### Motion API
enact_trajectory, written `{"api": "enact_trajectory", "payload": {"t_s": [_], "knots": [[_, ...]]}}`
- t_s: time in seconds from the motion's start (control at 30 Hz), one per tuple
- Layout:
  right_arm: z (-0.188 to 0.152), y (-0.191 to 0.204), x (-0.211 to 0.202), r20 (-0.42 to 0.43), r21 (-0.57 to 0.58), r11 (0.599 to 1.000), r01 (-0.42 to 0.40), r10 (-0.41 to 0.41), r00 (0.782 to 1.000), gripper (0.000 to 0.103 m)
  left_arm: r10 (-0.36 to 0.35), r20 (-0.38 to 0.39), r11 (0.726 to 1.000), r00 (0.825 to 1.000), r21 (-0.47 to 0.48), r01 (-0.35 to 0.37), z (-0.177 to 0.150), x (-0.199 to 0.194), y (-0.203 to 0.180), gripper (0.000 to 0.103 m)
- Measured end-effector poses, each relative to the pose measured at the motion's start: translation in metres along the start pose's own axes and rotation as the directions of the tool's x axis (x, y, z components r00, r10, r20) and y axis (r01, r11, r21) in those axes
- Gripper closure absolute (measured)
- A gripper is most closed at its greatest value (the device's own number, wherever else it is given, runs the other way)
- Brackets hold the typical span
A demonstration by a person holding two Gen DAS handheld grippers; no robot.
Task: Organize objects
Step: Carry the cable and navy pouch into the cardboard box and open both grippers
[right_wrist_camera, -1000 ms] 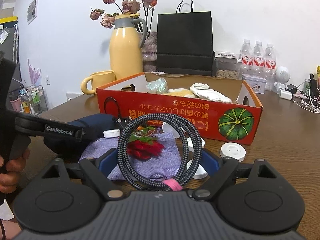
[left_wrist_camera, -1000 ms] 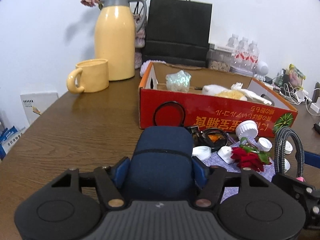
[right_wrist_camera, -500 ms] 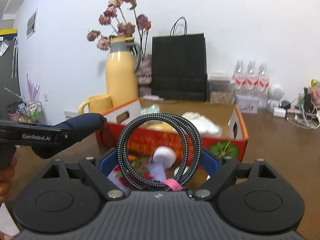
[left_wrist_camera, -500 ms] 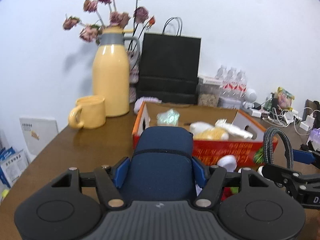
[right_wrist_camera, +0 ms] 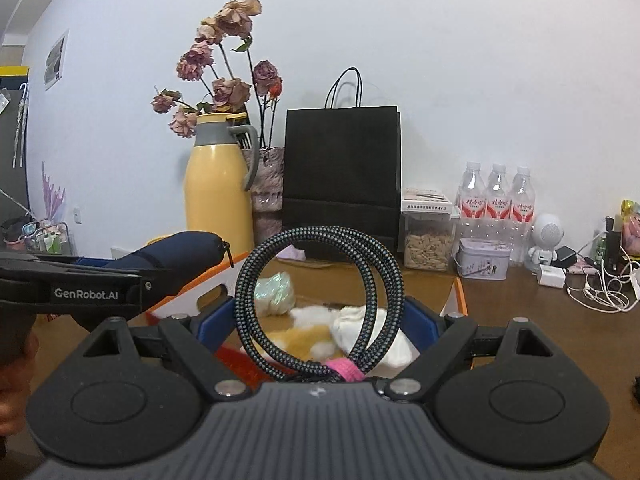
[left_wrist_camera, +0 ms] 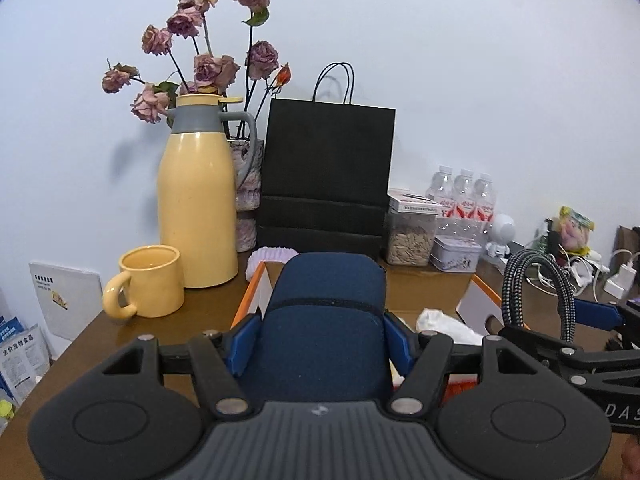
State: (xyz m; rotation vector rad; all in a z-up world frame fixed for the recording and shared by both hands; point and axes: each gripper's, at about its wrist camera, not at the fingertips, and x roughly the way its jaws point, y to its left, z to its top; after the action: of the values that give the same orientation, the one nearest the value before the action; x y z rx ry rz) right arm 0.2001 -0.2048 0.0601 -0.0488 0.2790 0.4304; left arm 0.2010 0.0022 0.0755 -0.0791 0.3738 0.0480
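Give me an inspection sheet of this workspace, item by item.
Surface: brown wooden table.
Job's things: navy pouch and coiled braided cable, both held above the open orange-rimmed box, which holds soft white and yellow items.
Clutter: yellow mug, yellow flask, black bag, water bottles, tin.
Grippers: left gripper clamps pouch; right gripper clamps cable.
Cables: white chargers at the right.
Surroundings: white wall.

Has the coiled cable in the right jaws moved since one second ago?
Yes. The coiled cable has gone up and forward: it was before the box's front, now above the open box.
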Motion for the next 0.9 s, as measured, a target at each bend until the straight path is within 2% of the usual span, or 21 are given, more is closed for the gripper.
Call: {"api": "enact_trajectory", "payload": {"t_s": [0.37, 0.57, 0.77, 0.87, 0.9], "knots": [[0.019, -0.040, 0.068, -0.080, 0.046, 0.999, 0.019, -0.015, 0.997, 0.015, 0.046, -0.024, 0.999, 0.999, -0.001, -0.046, 0.018, 0.064, -0.011, 0.038], [0.016, -0.060, 0.099, -0.143, 0.088, 0.996, -0.008, 0.021, 0.989, 0.015, 0.070, -0.048, 0.998, 0.996, 0.007, -0.070, 0.020, 0.095, -0.014, 0.038], [0.013, -0.067, 0.120, -0.164, 0.077, 0.997, 0.001, 0.011, 0.986, 0.015, 0.065, -0.069, 0.998, 0.996, 0.009, -0.064, 0.020, 0.120, -0.017, 0.038], [0.011, -0.069, 0.128, -0.169, 0.084, 0.996, -0.011, 0.025, 0.985, 0.013, 0.057, -0.064, 0.998, 0.996, 0.014, -0.056, 0.021, 0.126, -0.017, 0.038], [0.010, -0.069, 0.131, -0.174, 0.087, 0.996, -0.018, 0.033, 0.984, 0.004, 0.058, -0.052, 0.998, 0.997, 0.014, -0.058, 0.021, 0.126, -0.017, 0.035]]}}
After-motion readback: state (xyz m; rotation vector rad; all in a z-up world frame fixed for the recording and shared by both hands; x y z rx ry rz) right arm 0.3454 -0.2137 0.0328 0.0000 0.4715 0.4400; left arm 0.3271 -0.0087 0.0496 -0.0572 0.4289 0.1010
